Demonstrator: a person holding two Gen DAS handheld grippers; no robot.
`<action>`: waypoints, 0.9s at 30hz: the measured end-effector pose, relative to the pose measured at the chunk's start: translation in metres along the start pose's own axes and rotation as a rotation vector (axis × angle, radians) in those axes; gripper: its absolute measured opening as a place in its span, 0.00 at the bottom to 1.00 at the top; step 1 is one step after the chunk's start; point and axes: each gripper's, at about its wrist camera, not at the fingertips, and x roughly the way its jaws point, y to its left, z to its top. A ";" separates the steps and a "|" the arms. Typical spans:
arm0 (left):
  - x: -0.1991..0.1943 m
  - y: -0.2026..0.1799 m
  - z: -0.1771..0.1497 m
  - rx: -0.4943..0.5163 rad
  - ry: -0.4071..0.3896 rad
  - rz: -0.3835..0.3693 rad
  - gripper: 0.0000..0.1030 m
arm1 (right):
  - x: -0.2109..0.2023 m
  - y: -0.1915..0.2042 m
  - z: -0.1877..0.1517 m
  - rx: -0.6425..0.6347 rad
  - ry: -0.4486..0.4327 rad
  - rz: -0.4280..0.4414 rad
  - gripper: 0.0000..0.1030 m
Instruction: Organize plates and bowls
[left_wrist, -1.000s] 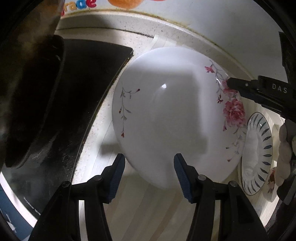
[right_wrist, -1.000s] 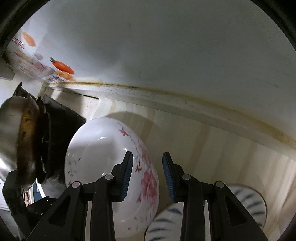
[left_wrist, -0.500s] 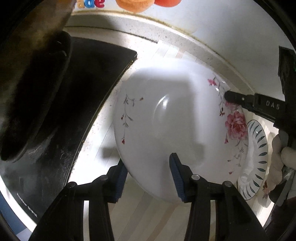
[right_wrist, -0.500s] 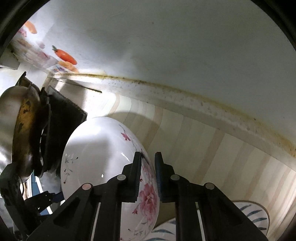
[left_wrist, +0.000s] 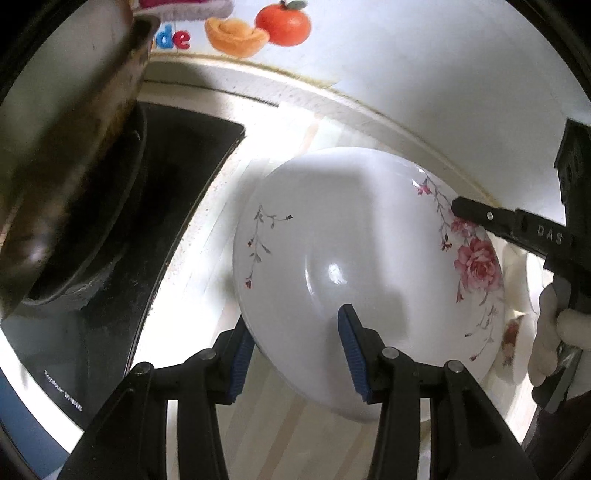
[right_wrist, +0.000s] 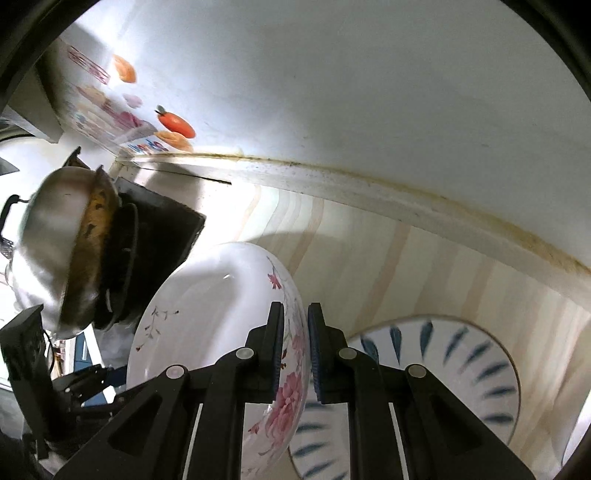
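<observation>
A large white bowl with pink flowers hangs tilted above the pale wood-grain counter, held from two sides. My left gripper is shut on its near rim, one pad inside and one under the wall. My right gripper is shut on the opposite flowered rim; in the left wrist view its black finger reaches in from the right. A white plate with blue leaf marks lies flat on the counter below and right of the bowl.
A black stove top with a worn metal wok stands left of the bowl. The white wall with fruit stickers runs behind. A gloved hand holds the right tool. Bare counter lies beyond the blue-leaf plate.
Both grippers closed onto the flowered bowl's rim, and the bowl has lifted off the counter and tilted, rising above the blue-leaf plate.
</observation>
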 end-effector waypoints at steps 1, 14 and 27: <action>-0.005 -0.003 -0.002 0.009 -0.001 -0.007 0.41 | -0.008 -0.002 -0.005 0.012 -0.010 0.010 0.15; -0.063 -0.069 -0.044 0.193 -0.030 -0.064 0.41 | -0.112 -0.023 -0.096 0.124 -0.124 0.024 0.14; -0.056 -0.144 -0.103 0.399 0.054 -0.150 0.41 | -0.198 -0.081 -0.234 0.322 -0.248 -0.010 0.14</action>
